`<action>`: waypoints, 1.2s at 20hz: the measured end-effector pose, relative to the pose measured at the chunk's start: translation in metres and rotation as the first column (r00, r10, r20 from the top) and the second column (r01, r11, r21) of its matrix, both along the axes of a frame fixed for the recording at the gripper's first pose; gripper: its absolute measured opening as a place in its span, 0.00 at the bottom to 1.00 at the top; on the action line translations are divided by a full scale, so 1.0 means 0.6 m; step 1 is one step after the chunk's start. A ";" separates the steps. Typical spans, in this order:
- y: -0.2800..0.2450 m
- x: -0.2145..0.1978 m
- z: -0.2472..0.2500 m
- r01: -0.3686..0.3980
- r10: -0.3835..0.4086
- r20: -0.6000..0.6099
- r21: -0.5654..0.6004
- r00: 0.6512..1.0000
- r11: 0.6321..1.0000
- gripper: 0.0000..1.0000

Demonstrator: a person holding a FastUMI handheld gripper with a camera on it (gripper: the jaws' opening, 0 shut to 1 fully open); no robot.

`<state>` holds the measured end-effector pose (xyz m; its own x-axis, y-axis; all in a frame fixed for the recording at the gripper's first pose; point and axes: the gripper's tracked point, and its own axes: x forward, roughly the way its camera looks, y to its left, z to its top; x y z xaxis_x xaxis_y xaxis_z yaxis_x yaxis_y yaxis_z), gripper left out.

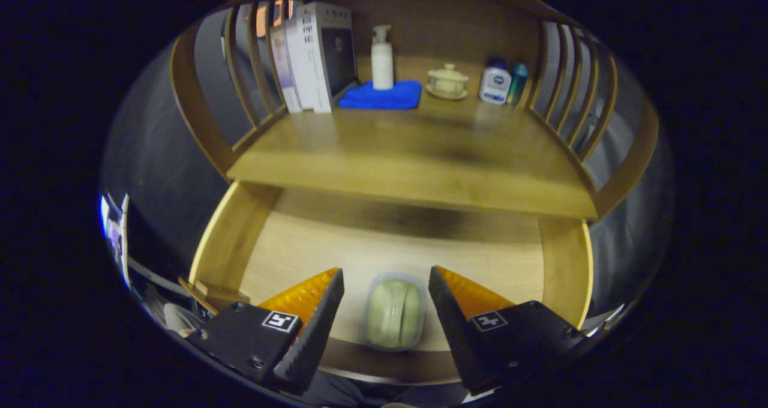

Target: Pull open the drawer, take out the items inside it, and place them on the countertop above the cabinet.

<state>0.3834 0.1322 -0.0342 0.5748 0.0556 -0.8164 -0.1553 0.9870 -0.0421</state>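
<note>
Drawer (558,264) stood pulled open; one item inside: clear lidded container (395,312) with pale green contents, near drawer's front edge. My gripper (386,297) wide open, fingers either side of container, gaps both sides, held nothing. Countertop (420,156) above: three books (309,54) upright, one blue cloth (381,96) with one pump bottle (382,57) on it, one lidded cup on saucer (447,83), two small bottles (504,83).

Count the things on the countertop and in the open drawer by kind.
Books: 3
Pump bottle: 1
Blue cloth: 1
Lidded cup: 1
Small bottles: 2
Container in the drawer, between the open tool's fingers: 1
Total: 9
</note>
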 end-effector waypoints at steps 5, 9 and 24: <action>-0.020 -0.017 -0.073 0.036 -0.044 -0.176 -0.050 0.983 0.998 0.78; -0.036 -0.030 -0.116 0.063 -0.080 -0.250 -0.077 0.965 0.995 0.56; -0.029 -0.003 0.011 0.032 -0.031 -0.086 0.019 0.996 0.999 0.18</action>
<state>0.3813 0.1147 -0.0273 0.5046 0.0554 -0.8616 -0.1264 0.9919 -0.0103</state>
